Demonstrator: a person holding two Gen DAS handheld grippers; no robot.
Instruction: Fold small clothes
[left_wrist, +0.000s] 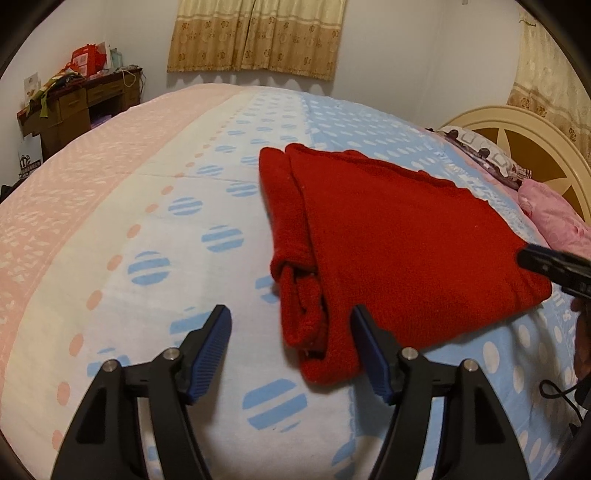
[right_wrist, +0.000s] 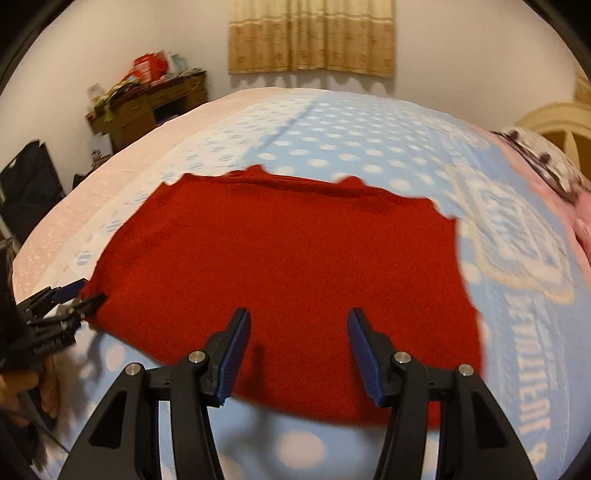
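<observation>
on bed (left_wrist: 155, 206), folded red garment (left_wrist: 399, 251)

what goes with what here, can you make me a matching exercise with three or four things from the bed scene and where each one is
Things:
1. red garment
2. left tool
3. wooden desk
4. pink pillow

Places or states:
A. by the headboard
B. against the far wall, cluttered on top
C. folded, lying on the bedspread
D. open, at the garment's near edge

Pairs: 1-C, 2-D, 3-B, 4-A
</observation>
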